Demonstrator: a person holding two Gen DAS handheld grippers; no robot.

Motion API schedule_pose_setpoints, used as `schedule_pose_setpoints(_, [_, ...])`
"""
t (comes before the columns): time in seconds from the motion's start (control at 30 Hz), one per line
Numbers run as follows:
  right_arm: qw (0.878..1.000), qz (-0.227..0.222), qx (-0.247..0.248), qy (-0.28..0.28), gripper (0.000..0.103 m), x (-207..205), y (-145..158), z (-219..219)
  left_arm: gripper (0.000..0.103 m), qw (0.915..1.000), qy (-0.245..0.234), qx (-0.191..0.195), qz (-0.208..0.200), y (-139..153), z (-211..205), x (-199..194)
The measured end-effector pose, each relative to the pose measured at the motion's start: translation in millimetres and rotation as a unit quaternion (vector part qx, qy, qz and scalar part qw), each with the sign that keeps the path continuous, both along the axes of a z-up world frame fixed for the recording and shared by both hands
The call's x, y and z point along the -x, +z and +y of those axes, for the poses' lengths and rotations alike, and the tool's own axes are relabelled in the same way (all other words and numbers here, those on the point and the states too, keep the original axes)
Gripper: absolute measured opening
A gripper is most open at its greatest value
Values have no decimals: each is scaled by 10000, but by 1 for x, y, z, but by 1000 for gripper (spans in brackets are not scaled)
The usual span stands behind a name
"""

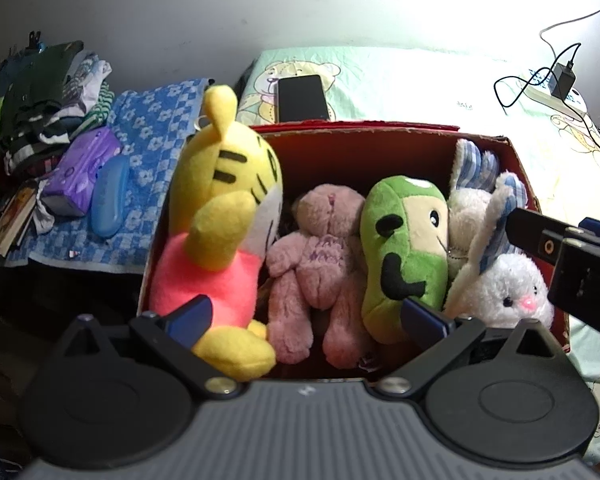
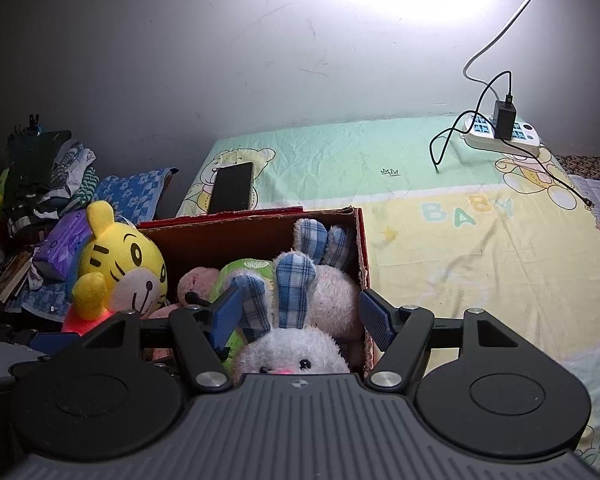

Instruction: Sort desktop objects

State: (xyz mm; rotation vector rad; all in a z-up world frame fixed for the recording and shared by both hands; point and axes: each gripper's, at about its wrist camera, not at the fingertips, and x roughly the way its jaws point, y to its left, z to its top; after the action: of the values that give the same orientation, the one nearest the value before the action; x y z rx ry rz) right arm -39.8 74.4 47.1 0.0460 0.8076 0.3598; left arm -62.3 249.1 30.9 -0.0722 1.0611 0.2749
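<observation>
A red cardboard box (image 1: pixel 360 136) (image 2: pixel 260 228) stands on the bed sheet with several plush toys in it. A yellow tiger (image 1: pixel 224 216) (image 2: pixel 120 268) sits at its left, then a pink bear (image 1: pixel 320 256), a green plush (image 1: pixel 404 248) and a white rabbit (image 1: pixel 504 292) (image 2: pixel 288 348) with blue plaid ears. My left gripper (image 1: pixel 306 316) hangs open over the box, its pads either side of the pink bear and not pressing on anything. My right gripper (image 2: pixel 300 316) is open astride the rabbit's head and ears. One of its fingers (image 1: pixel 528 232) shows beside an ear.
A black phone (image 2: pixel 232 188) lies on the sheet (image 2: pixel 460 240) behind the box. A power strip (image 2: pixel 504 136) with a charger and cables sits at the far right. Left of the box are a blue floral towel (image 1: pixel 152 140), a purple tissue pack (image 1: pixel 80 172) and piled clothes (image 1: pixel 48 100).
</observation>
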Motion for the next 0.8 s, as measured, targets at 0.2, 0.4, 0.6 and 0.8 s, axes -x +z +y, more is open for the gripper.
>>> schedule_pose_setpoints(0.2, [10000, 43, 30, -1, 69, -4, -2, 2, 100, 10000, 42, 53, -31, -2, 4, -1])
schedule_pose_setpoints(0.4, [9999, 116, 96, 57, 69, -6, -6, 6, 100, 10000, 60, 66, -16, -4, 6, -1])
schedule_pose_setpoints(0.6, [9996, 114, 239, 42, 69, -10, -9, 10, 100, 9998, 34, 135, -109, -4, 11, -1])
schedule_pose_setpoints(0.8, [9993, 61, 362, 49, 69, -12, -9, 15, 100, 9998, 15, 123, -127, -6, 12, -1])
